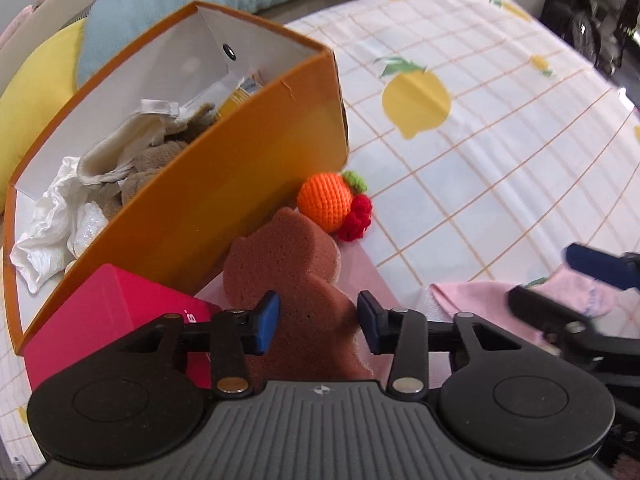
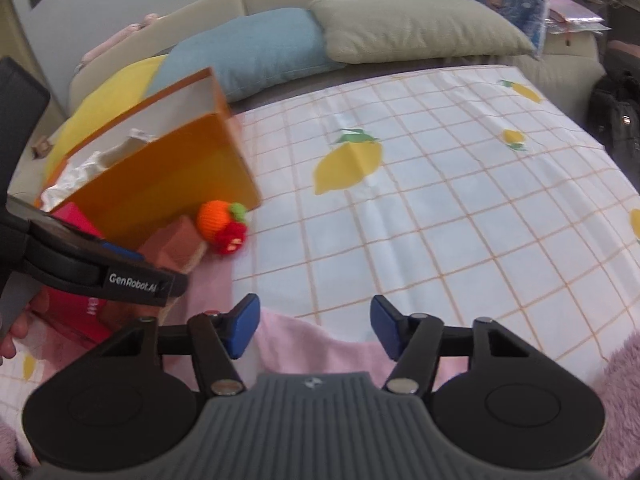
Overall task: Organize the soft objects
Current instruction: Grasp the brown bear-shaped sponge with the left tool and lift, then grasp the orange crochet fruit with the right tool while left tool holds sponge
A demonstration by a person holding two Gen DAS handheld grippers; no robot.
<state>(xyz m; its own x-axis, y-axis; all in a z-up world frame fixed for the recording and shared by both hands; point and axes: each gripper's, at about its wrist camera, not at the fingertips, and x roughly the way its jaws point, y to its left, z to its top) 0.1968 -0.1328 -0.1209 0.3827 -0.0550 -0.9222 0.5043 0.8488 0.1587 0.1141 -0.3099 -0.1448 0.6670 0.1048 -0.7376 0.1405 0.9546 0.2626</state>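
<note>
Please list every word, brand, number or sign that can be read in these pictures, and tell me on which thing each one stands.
"GenRobot.AI": white letters on the black arm of the left tool, seen in the right wrist view.
White print on the pink-red box: only partly visible, not readable.
Small emblem on the grey body of the right tool: a sign, no words.

The right tongs [image 2: 312,326], their blue pads apart over a pink cloth [image 2: 320,346] on the lemon-print checked bedsheet [image 2: 440,220], face an orange cardboard box [image 2: 168,192], a brown sponge [image 2: 172,250] and an orange-and-red crocheted fruit [image 2: 222,226] beside it.
</note>
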